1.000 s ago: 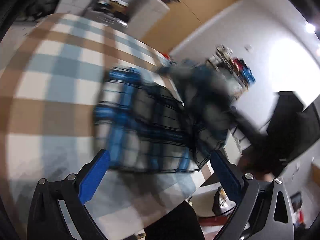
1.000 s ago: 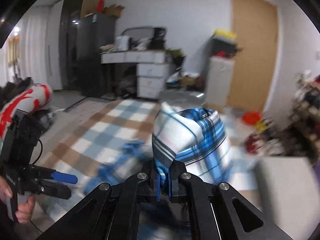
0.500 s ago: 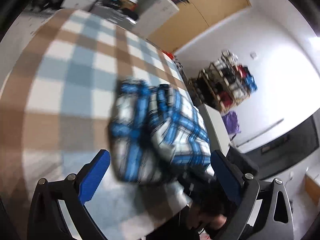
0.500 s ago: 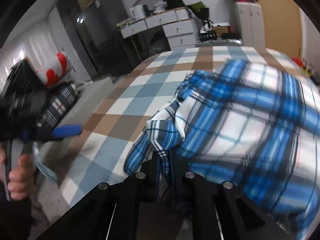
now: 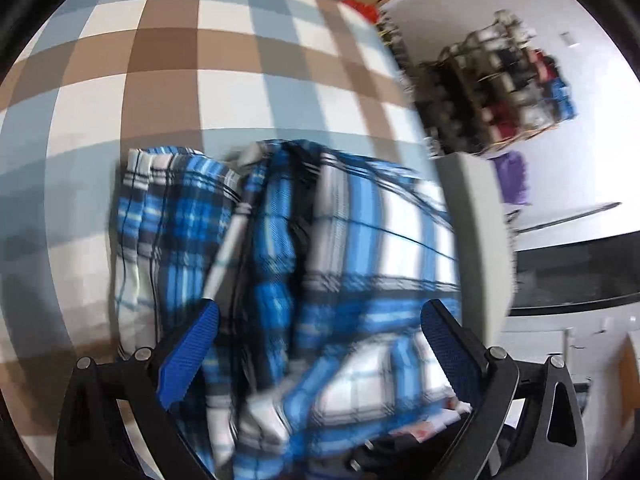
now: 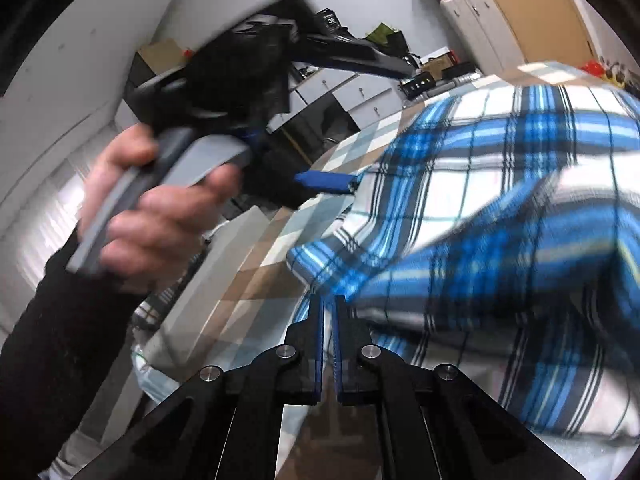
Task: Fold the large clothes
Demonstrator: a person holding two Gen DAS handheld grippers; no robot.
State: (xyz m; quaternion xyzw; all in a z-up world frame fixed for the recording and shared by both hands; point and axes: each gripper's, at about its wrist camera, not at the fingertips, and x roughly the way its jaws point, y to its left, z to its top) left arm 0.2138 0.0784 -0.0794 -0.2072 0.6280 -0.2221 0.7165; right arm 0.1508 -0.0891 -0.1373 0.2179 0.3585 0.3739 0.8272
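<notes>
Currently the plaid shirt [image 5: 288,264] lies bunched mid-frame on the checked counter [image 5: 168,52]. Soft, light, floppy; grasp at a hem corner. Left gripper [image 5: 320,332] spread above it; right gripper [image 6: 329,308] clenched, seemingly empty.

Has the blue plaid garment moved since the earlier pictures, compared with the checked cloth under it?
Yes. The blue plaid garment, raised above the checked cloth one second ago in the right wrist view, has come down and now lies spread on it.
</notes>
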